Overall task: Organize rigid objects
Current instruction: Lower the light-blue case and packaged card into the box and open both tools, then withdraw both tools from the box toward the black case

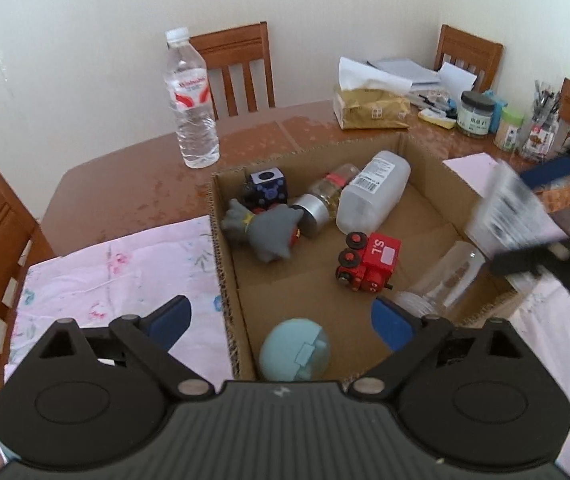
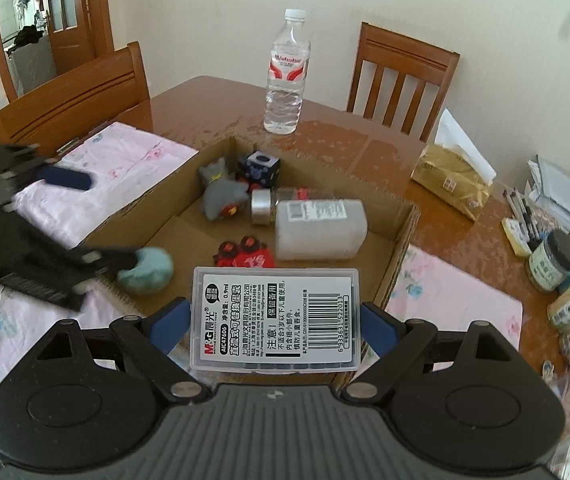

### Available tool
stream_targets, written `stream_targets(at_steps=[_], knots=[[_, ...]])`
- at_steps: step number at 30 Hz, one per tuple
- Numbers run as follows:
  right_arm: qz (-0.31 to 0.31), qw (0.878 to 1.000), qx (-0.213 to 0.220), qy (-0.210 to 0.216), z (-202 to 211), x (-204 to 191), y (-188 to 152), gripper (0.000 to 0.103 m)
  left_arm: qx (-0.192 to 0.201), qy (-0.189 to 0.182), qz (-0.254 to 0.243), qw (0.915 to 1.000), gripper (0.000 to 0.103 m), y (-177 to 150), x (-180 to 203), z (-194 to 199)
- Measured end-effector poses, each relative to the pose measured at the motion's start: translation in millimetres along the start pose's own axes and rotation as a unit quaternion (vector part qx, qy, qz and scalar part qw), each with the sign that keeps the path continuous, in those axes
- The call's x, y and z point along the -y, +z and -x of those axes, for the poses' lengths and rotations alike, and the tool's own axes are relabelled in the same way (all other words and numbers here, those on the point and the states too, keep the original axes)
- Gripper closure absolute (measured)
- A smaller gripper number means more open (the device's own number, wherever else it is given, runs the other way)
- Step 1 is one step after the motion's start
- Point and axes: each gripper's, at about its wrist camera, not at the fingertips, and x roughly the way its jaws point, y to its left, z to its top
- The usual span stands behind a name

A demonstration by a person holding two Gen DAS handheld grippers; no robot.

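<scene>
From the right wrist, the right gripper (image 2: 275, 322) has its blue pads pressed on both long sides of a clear plastic case (image 2: 275, 316) with a barcode label, held over the near edge of the cardboard box (image 2: 399, 240) — a label only this view makes legible. The left wrist view shows that case as a blur at the box's right side, but it alone shows a clear glass (image 1: 451, 276) lying in the box's near right corner. The left gripper (image 1: 281, 318) stands wide apart with nothing between its pads, above a pale blue round case (image 1: 295, 354) resting on the box floor. Farther in lie a red toy train (image 1: 369, 262), a grey plush toy (image 1: 265, 232), a white bottle (image 1: 373, 192) on its side — and beyond the box, an upright water bottle (image 1: 191, 100) on the table (image 1: 133, 184).
</scene>
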Motion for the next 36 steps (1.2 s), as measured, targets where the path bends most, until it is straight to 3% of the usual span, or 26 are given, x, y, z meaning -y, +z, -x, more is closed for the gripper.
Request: stream_targets(at_steps=[7, 9, 16, 28, 36], knots=[[-0.006, 1.0, 0.004, -0.01, -28.4, 18.6, 27.3, 0.009, 0.004, 0.016, 0.01, 0.9998, 0.007, -15.1, -4.6, 24.7], [-0.01, 1.0, 0.007, -0.012, -33.4, 21.8, 31.9, 0.0, 0.0, 0.021, 0.015, 0.9997, 0.007, -17.7, -6.5, 27.6], [-0.023, 1.0, 0.016, -0.013, -27.5, 19.2, 32.3, 0.0, -0.01, 0.034, 0.03, 0.9989, 0.007, -24.6, -10.6, 34.1], [-0.087, 0.995, 0.015, -0.051, 2.6, 5.4, -14.5, 0.0, -0.013, 0.033, 0.031, 0.9989, 0.006, -45.0, -3.5, 54.3], [-0.119, 0.984, -0.014, -0.129, -5.2, -5.6, -63.4, 0.0, -0.013, 0.014, 0.025, 0.9995, 0.006, -63.6, -10.7, 59.4]])
